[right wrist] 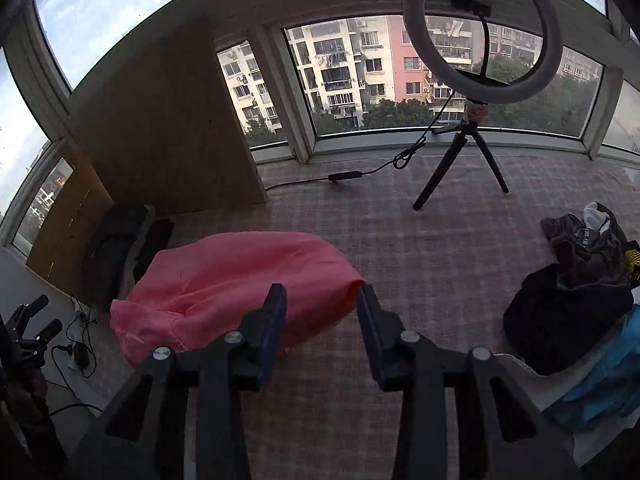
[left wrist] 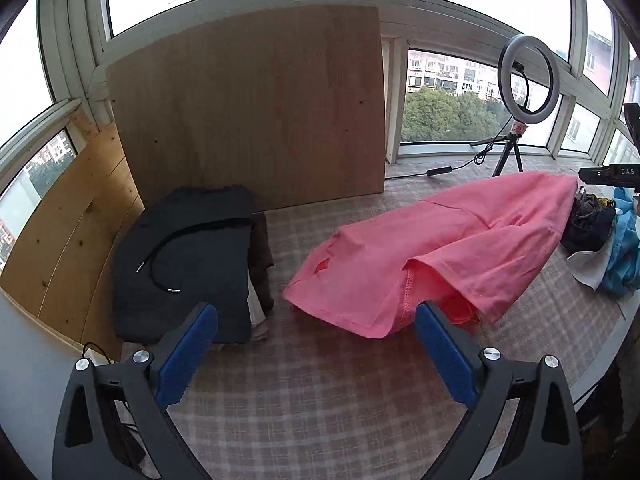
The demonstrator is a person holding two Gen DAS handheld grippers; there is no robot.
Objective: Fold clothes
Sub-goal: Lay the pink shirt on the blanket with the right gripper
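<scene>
A pink garment (left wrist: 440,248) lies partly folded on the checked cloth; it also shows in the right wrist view (right wrist: 236,284). My left gripper (left wrist: 316,316) is open and empty, just in front of the garment's near hem, its right finger (left wrist: 444,344) beside the hem's edge. My right gripper (right wrist: 320,300) is open, hovering at the garment's right end, with the fabric edge between the blue pads but not gripped. The right gripper's body shows at the far right of the left wrist view (left wrist: 608,174).
A stack of folded dark clothes (left wrist: 184,264) with a drawstring sits at the left by a wooden board (left wrist: 248,108). A pile of unfolded clothes (right wrist: 576,292) lies right. A ring light on a tripod (right wrist: 476,80) and its cable stand by the windows.
</scene>
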